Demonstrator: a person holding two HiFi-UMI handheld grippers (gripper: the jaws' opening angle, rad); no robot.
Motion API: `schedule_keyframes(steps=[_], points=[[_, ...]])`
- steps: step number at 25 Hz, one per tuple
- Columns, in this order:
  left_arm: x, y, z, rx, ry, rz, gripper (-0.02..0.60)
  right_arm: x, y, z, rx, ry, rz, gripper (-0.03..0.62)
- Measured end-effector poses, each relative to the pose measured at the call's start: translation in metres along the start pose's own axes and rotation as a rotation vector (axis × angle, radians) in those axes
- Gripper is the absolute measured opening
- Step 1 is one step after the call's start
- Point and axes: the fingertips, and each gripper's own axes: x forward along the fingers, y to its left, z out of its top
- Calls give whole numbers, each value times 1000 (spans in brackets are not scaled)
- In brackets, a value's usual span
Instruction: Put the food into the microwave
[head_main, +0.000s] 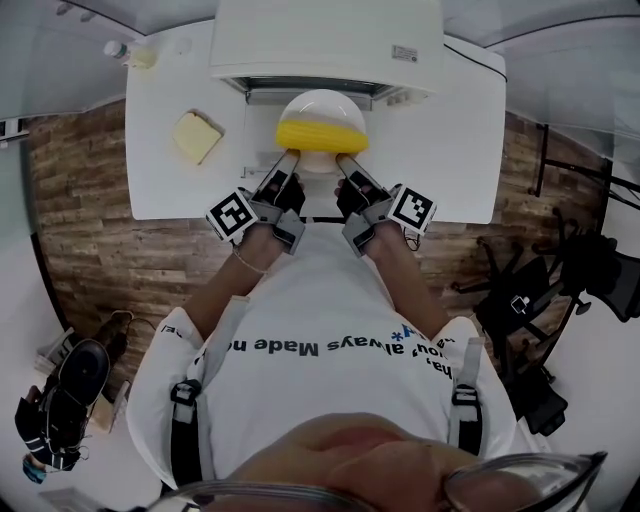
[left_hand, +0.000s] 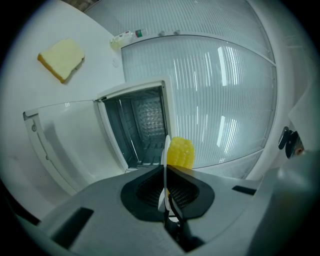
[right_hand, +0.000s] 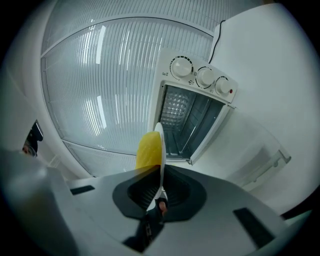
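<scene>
A white plate (head_main: 318, 166) carries yellow corn (head_main: 320, 135) under a clear ribbed dome cover (head_main: 320, 105). My left gripper (head_main: 289, 160) is shut on the plate's left rim and my right gripper (head_main: 346, 161) on its right rim. The plate is just in front of the white microwave (head_main: 325, 40), whose door is open. In the left gripper view the rim (left_hand: 165, 150) runs edge-on between the jaws of my left gripper (left_hand: 165, 167), with corn (left_hand: 181, 152) and the cover (left_hand: 215, 100) behind it. In the right gripper view my right gripper (right_hand: 159, 167) pinches the rim (right_hand: 160, 145) beside the corn (right_hand: 149, 150).
A slice of bread (head_main: 197, 136) lies on the white table (head_main: 170, 195) to the left. A small bottle (head_main: 130, 52) stands at the table's far left corner. The microwave's cavity (right_hand: 185, 120) is open, its knobs (right_hand: 200, 77) above and its door (left_hand: 65, 145) swung out.
</scene>
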Motion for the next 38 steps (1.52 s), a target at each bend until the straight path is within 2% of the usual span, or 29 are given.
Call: schedule_keyframes(steps=[5,18,26,31,34,38], points=[[14,15,3,22,3,9,18,5,-18,10,10,6,-19,21],[27,33,9,50,21,-6,18,17,-36,19,-1,-15,-1,21],[50,52,29,44,27,-1,18,43,-53,35,-1,-14,-10,21],[60,65,41,44,34,31,18,58,-63,43,3,-14,-15,21],[68,80,57,70,43,30,18,75,-70,48,8,-14,-18,21],[83,88,77,64,45,24,18,97,-79,58,15,-21,-26,21]])
